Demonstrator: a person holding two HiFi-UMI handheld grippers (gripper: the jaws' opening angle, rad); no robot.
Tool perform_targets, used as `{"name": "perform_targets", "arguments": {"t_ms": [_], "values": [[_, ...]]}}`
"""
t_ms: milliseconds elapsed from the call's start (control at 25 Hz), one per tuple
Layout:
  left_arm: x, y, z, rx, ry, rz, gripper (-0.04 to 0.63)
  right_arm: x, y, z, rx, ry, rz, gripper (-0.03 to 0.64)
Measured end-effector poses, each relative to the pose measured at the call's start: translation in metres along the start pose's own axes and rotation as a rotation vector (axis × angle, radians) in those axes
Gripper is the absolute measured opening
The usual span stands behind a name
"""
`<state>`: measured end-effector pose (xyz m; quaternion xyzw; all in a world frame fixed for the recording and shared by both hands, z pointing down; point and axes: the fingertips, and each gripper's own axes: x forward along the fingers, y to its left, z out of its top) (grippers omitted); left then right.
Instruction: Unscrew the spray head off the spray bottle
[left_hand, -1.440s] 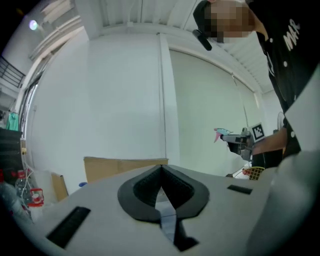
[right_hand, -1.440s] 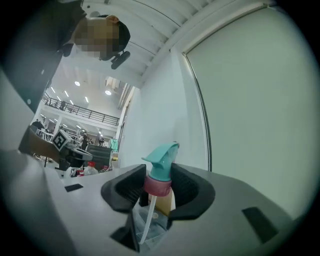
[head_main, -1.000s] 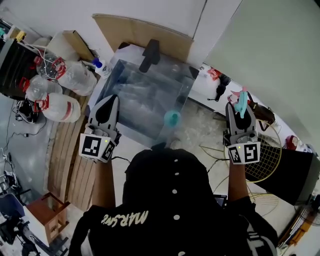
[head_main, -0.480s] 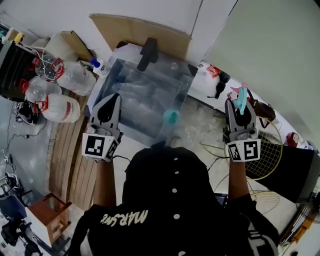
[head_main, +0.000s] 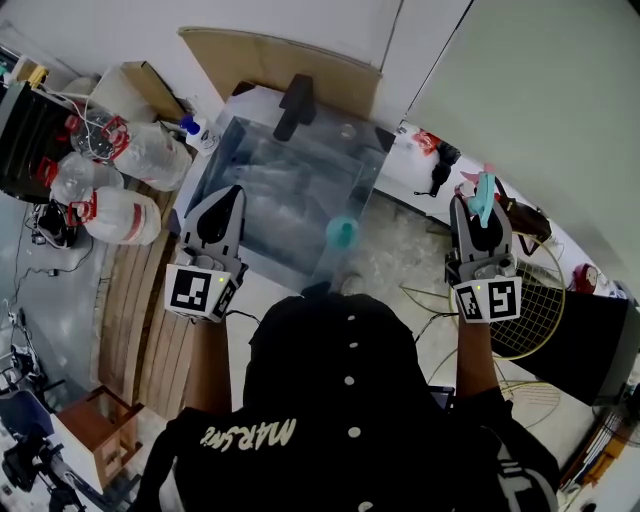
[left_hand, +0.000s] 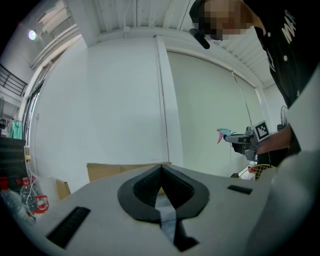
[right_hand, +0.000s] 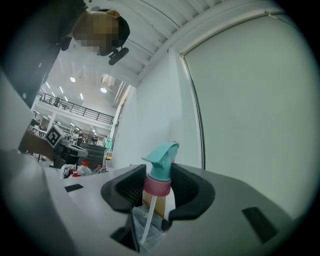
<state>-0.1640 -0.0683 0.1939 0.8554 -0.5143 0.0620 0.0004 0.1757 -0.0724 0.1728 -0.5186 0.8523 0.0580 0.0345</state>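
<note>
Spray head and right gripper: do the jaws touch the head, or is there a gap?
Touching. The right gripper view shows the right gripper's two pads pressed against the spray head's pink collar, with no gap on either side.

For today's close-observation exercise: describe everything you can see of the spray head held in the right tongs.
The spray head looks like plastic. It has a teal nozzle-and-trigger top, a pink screw collar below that, and a thin clear dip tube hanging from the collar. No bottle is attached. It stands roughly upright between the right tongs, whose dark pads press on the collar from both sides. Nothing else touches it. In the head view it is held in the air, with the teal top sticking out past the tong tips.
</note>
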Motion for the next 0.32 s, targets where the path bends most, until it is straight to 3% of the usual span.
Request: {"name": "perform_targets", "arguments": {"t_ms": [320], "values": [[-0.0058, -0.0029, 0.0027, 0.013, 0.019, 0.005, 0.025, -0.0030, 0.0064, 0.0079, 0.005, -0.013, 0.004, 0.164]]}}
